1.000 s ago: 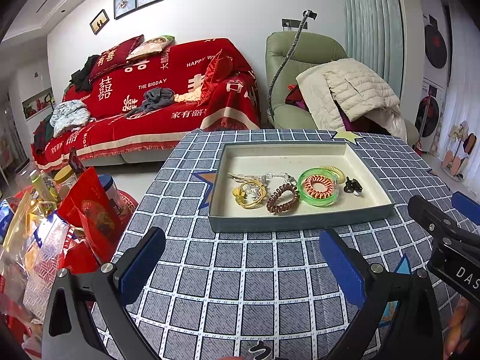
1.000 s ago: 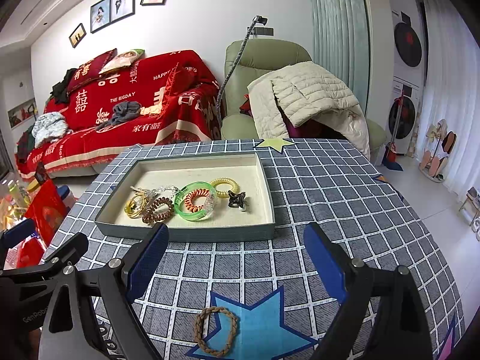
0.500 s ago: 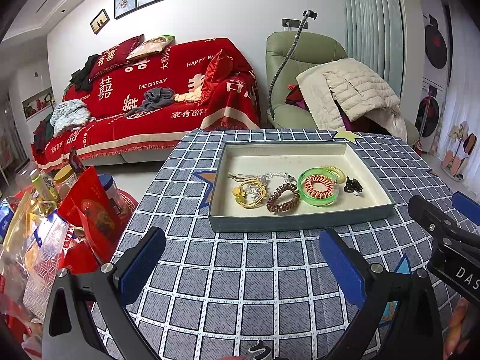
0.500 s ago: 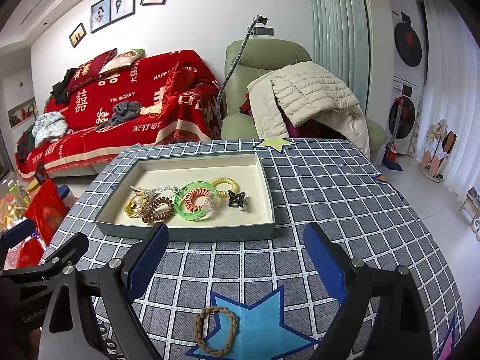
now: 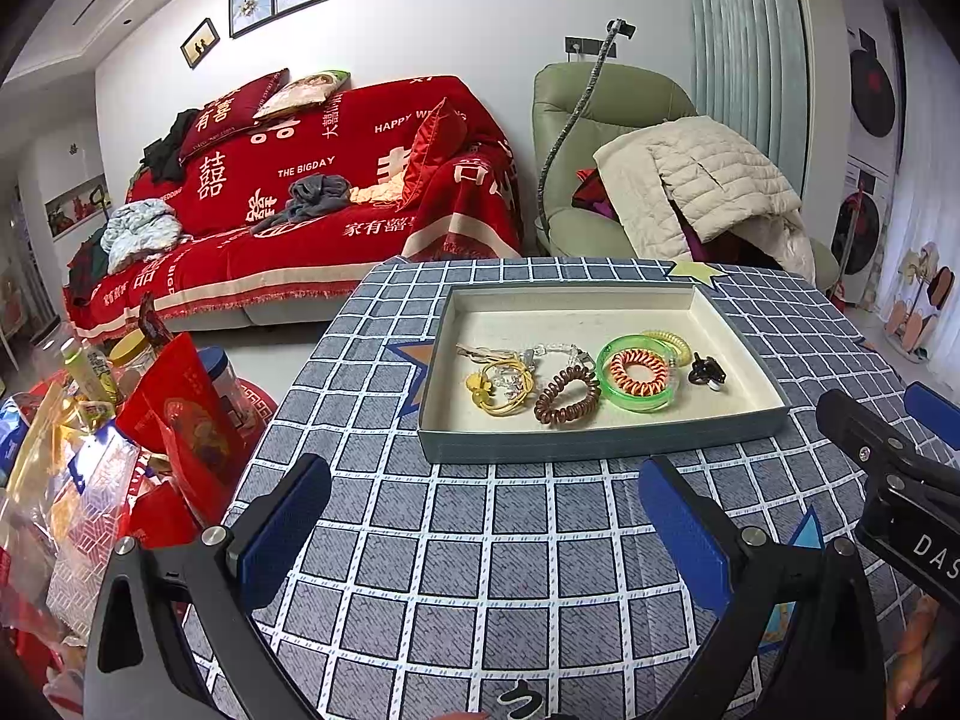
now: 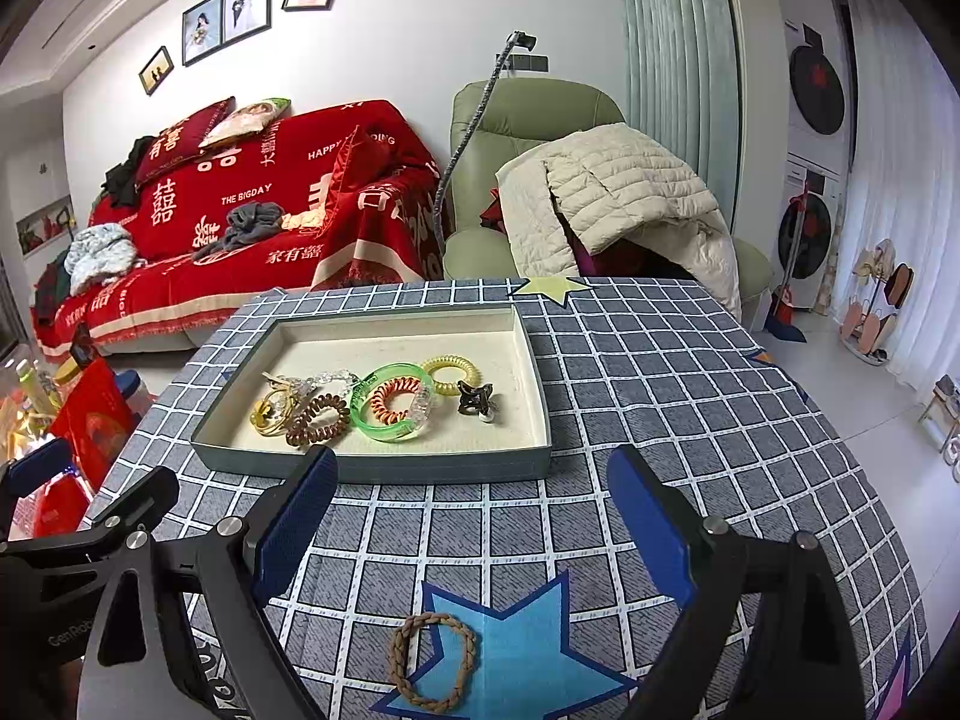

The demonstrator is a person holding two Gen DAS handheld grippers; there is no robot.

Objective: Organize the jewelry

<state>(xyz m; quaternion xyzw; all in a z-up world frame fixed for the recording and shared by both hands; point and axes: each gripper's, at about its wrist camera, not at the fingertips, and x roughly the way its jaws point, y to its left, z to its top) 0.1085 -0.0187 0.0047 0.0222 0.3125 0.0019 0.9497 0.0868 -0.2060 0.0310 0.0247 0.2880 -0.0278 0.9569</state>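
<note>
Hovering with both tongs apart and empty, the right tongs (image 6: 471, 516) could nudge the braided band (image 6: 432, 660) off the table (image 6: 690, 396) instead of reaching the tray (image 6: 384, 468); left tongs (image 5: 480, 516) idle.

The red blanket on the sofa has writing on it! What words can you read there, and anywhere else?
"THE BIGDAY": red sofa cover
"HAPPY W", rest hidden by a cushion: same cover
"DAS", cut off by the picture's edge: right tool
"GenRob", rest hidden: left tool
Large Chinese characters: cover and red cushion, not transcribed here
Framed pictures: no readable text
</note>
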